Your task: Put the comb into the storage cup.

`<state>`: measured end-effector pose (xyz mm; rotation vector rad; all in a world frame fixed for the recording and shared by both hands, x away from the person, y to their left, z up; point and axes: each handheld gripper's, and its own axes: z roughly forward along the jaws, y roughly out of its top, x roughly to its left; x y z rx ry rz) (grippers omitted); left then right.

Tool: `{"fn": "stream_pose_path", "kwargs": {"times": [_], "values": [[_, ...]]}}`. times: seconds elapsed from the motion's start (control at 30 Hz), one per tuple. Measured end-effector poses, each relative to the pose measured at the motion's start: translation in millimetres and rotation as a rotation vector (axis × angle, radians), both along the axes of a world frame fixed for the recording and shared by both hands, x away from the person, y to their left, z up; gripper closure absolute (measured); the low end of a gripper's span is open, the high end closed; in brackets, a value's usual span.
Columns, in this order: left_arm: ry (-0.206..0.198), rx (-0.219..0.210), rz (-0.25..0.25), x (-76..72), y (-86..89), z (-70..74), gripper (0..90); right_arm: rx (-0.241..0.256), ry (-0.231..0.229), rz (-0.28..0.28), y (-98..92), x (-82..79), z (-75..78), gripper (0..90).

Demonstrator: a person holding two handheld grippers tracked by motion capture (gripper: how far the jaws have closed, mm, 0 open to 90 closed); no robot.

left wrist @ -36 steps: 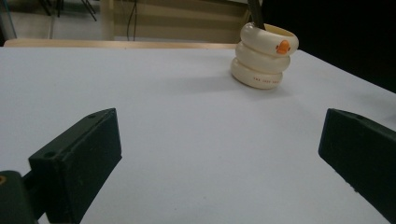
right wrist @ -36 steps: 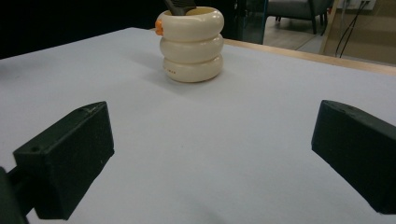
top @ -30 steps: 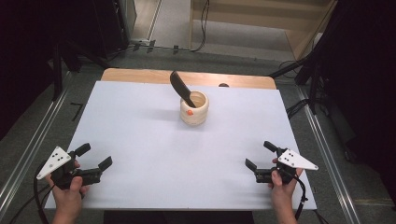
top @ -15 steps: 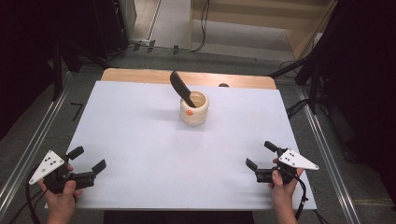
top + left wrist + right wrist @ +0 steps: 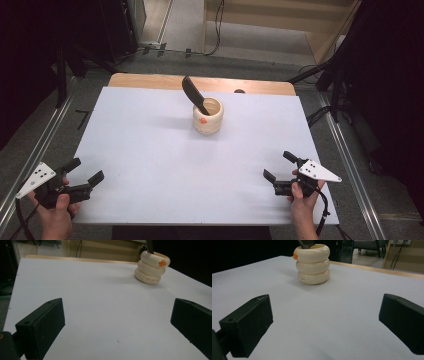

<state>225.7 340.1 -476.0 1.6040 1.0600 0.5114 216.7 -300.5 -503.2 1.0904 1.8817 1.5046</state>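
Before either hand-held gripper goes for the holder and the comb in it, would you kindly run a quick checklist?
1. Left hand-held gripper open, holding nothing: ok.
2. Right hand-held gripper open, holding nothing: ok.
3. Cream holder upright on the white table: ok.
4. Black comb stands in the holder, leaning, handle end reachable above the rim: ok.
5. Path from both grippers to the holder bare: ok.
6. Holder heavy enough not to tip: cannot tell.

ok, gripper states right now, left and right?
Left gripper: open, holding nothing, over the white table sheet.
Right gripper: open, holding nothing.
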Motion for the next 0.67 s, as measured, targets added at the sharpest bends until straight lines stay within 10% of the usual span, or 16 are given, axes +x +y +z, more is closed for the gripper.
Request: {"fn": "stream_pose_path", "kwargs": {"times": [0.67], "values": [[0.035,-0.003,-0.050,6.5,-2.9,-15.6,0.0,0.003,0.025,-0.028,-4.3,1.1,-4.1,0.0]]}}
